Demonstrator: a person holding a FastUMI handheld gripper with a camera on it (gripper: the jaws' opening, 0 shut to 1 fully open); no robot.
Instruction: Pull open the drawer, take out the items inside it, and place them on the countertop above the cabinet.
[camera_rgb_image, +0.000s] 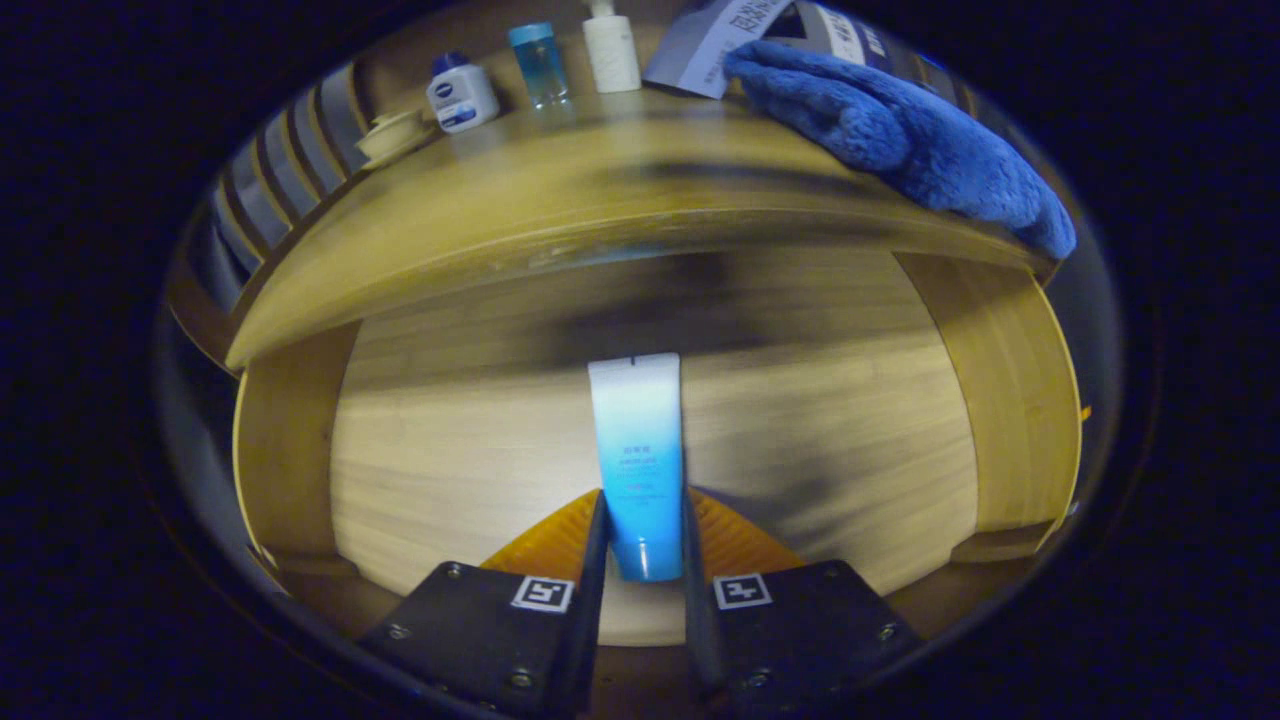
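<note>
A blue and white plastic tube (637, 460) sits between the two fingers of the gripper (640, 525), with its blue cap end nearest and its flat white end pointing away. Both fingers press on its sides. Under it is the open light wooden drawer (450, 470), and beyond the fingers is the wooden countertop (600, 200).

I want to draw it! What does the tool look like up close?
The tool has two flat, wedge-shaped fingers with ridged faces. Each sits on a dark block dotted with small screws, and each block carries a square black-and-white marker, like a tiny maze sticker.
</note>
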